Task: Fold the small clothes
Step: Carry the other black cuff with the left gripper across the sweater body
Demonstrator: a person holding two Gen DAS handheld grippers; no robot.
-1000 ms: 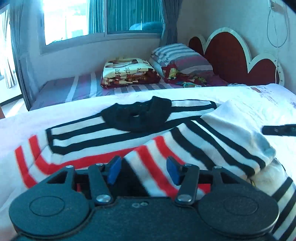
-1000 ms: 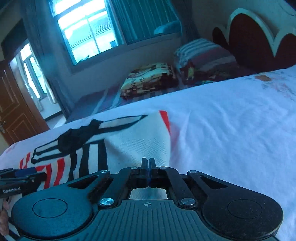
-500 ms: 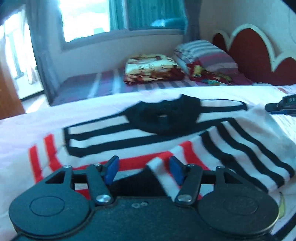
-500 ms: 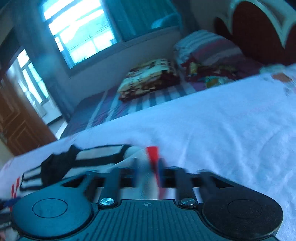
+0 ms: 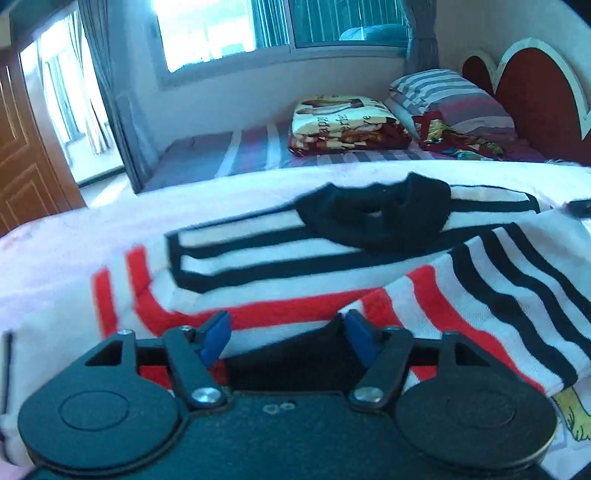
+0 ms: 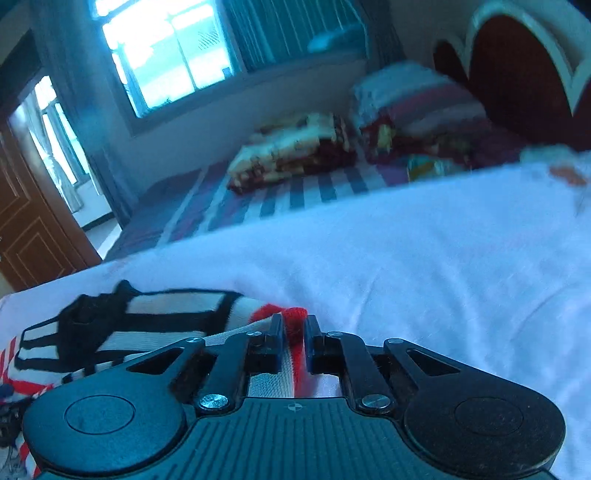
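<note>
Nearest, in the left wrist view: left tongs [image 5: 287, 332] released and spreading wider, blue pads [image 5: 218, 334] standing apart over the lower hem of the striped shirt [image 5: 258, 266], pressing on nothing. Wider than a second ago, and with nothing lifted, so apparently done with this side's fold, or readying for a fresh bite.

Just ahead of those pads, the folded-in sleeve, red and black bands slanting across the shirt body. Flatter than a second ago, when a pale hump of cloth bulged at its far end.

Meanwhile, in the right wrist view: right tongs [image 6: 293, 328] closing on the red-edged border of the shirt [image 6: 166, 306], with cloth filling the narrow gap between the pads. Clenched on nothing a second ago, flung open half a second ago, now pinching that edge. Probably a re-grip to pull the fold straight or to start the next one.

Further out, the black collar [image 5: 376, 218], lying flat on the white bed sheet [image 5: 55, 258] with the rest of the shirt. Garment only partly folded, by the look of it.

Beyond that bed, a second one in striped bedding, bearing a folded patterned blanket [image 5: 343, 122] and a striped pillow [image 5: 443, 92], with the scalloped red headboard [image 5: 535, 92] to the right and the bright window [image 5: 221, 29] behind.
</note>
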